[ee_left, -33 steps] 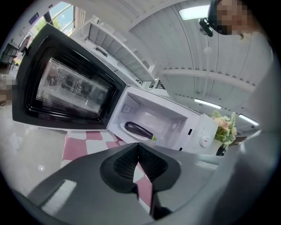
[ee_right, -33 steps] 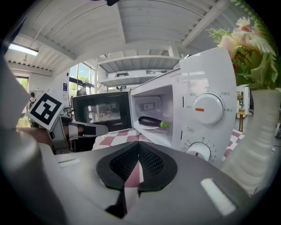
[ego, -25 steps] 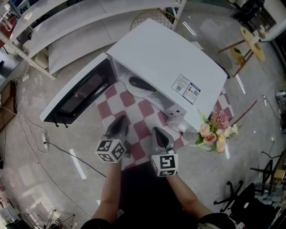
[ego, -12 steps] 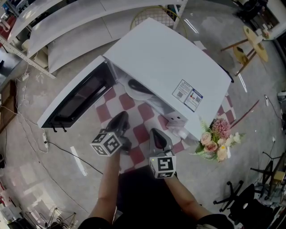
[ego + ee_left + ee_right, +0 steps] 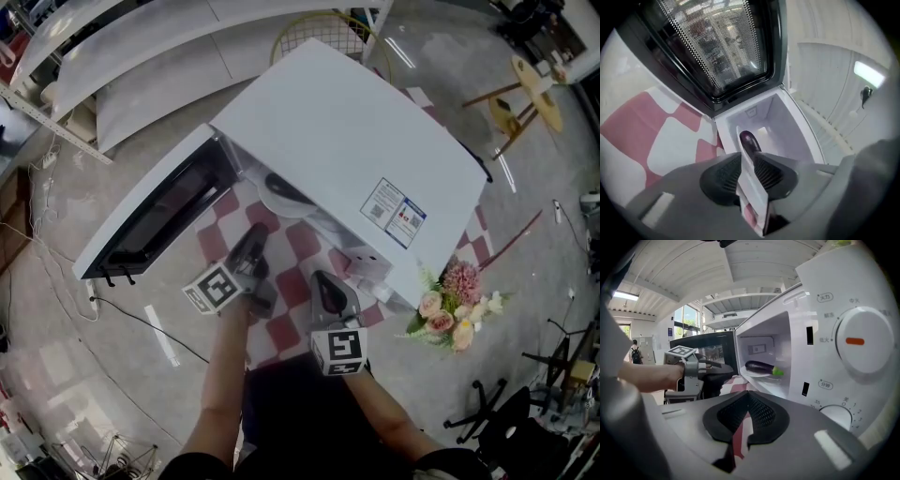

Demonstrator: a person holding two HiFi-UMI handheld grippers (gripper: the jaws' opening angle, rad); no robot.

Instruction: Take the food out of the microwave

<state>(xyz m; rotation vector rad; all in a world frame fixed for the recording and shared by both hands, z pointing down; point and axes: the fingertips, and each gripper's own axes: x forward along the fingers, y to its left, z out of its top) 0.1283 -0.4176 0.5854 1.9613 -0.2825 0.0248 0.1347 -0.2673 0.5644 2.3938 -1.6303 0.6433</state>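
The white microwave [image 5: 347, 141] stands with its door [image 5: 155, 211] swung open to the left. Inside, a dark eggplant [image 5: 761, 367] with a green stem lies on a white plate [image 5: 757, 375]; from above only a dark end of the eggplant [image 5: 283, 190] shows. My left gripper [image 5: 253, 240] points at the cavity from just in front of it. Its jaws have just been opening, and the left gripper [image 5: 747, 161] is open with nothing between the pads. To its right, my right gripper [image 5: 324, 280] hovers over the checked cloth; the right gripper [image 5: 748, 399] is shut and empty.
A red-and-white checked cloth [image 5: 292, 281] lies under the microwave. A bunch of pink flowers [image 5: 452, 289] sits at the microwave's right front corner. The control panel with its dial [image 5: 859, 341] is close on the right gripper's right. The open door borders the left side.
The left gripper has rolled and moved closer to the microwave opening, and its jaws have parted. The right gripper has hardly moved.
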